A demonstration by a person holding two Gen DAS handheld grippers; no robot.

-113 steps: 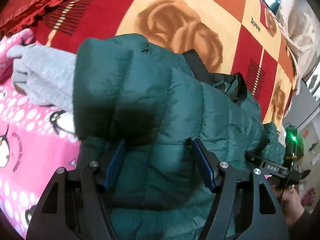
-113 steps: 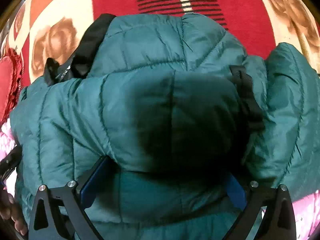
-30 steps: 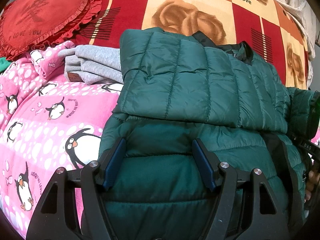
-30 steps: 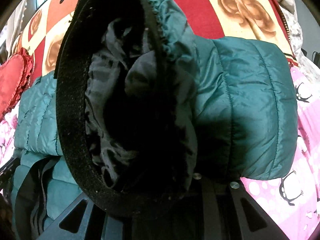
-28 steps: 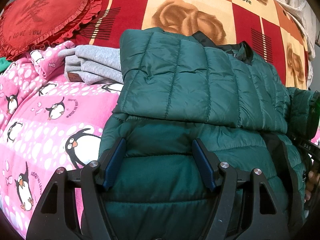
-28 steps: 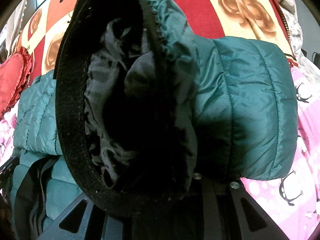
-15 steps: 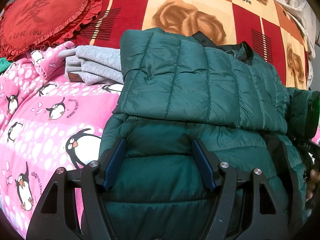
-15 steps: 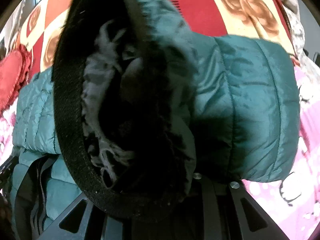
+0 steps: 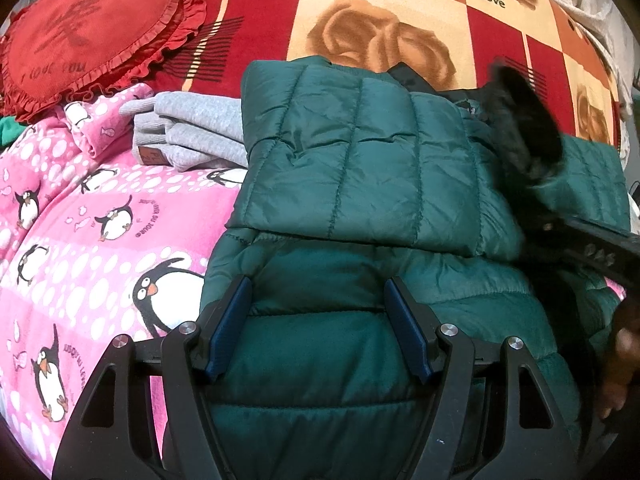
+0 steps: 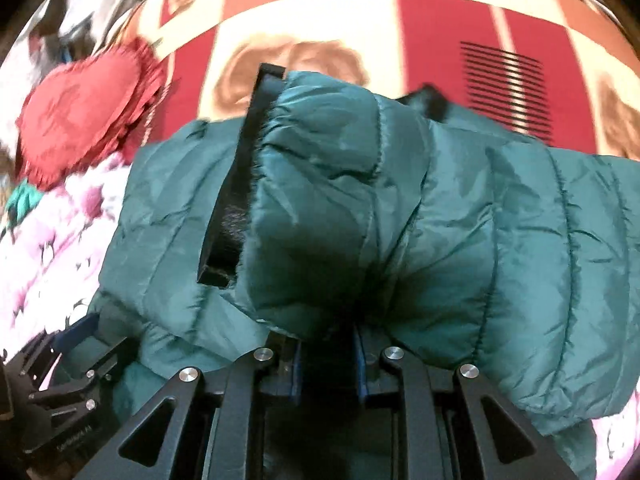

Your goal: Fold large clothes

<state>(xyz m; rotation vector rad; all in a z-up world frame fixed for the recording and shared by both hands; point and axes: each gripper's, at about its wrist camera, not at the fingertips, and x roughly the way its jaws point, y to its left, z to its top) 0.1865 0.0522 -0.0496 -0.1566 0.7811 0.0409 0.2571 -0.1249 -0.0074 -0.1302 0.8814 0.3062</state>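
Note:
A dark green quilted puffer jacket (image 9: 360,168) lies part-folded on the bed, a sleeve panel laid across its body. My left gripper (image 9: 318,316) is open, its blue pads resting on the jacket's lower body. My right gripper (image 10: 326,364) is shut on the jacket's hood (image 10: 332,216), which has a black-edged rim, and holds it up over the jacket. In the left wrist view the hood (image 9: 524,128) and the right gripper show blurred at the right. The left gripper (image 10: 76,344) shows at the lower left of the right wrist view.
A folded grey garment (image 9: 192,132) lies left of the jacket on a pink penguin blanket (image 9: 80,240). A red heart cushion (image 9: 80,40) sits at the far left. A red and cream rose blanket (image 9: 380,36) covers the bed behind.
My right gripper has swung the hood up and inward over the jacket; its black lining no longer faces the camera. My left gripper has not moved.

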